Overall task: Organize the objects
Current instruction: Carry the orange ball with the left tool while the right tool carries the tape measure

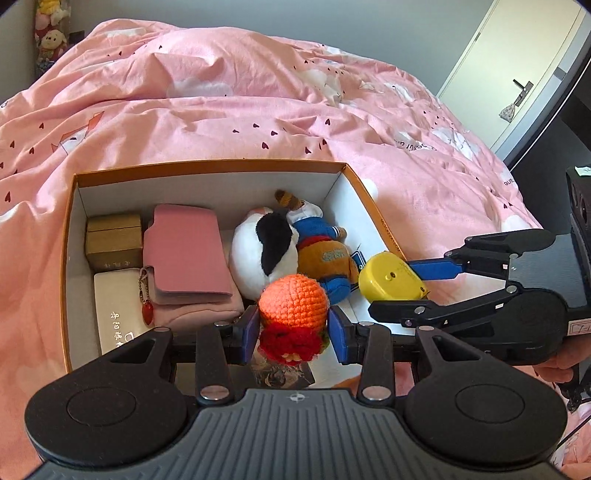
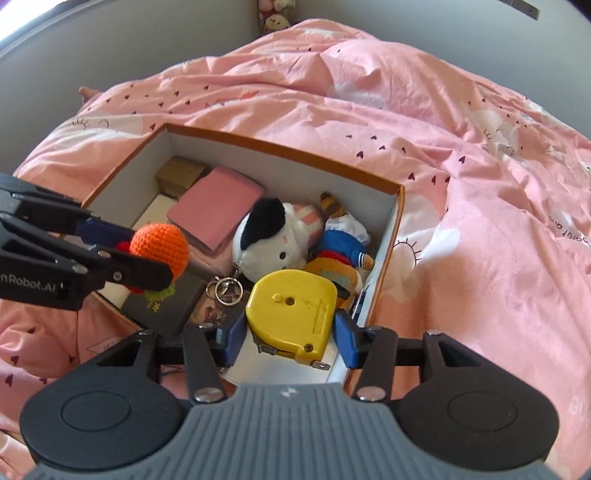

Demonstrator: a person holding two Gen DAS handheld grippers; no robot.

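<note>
An orange-rimmed cardboard box lies on a pink duvet. My left gripper is shut on an orange crocheted doll with a red collar, held above the box's near end. My right gripper is shut on a yellow tape measure, held over the box's right side. Inside lie a pink wallet, a black-and-white plush, a blue-and-orange plush doll, a brown small box and a white case.
The pink duvet surrounds the box on all sides. A key ring and a dark flat box lie at the box's near end. A white door stands far right; plush toys sit at the back wall.
</note>
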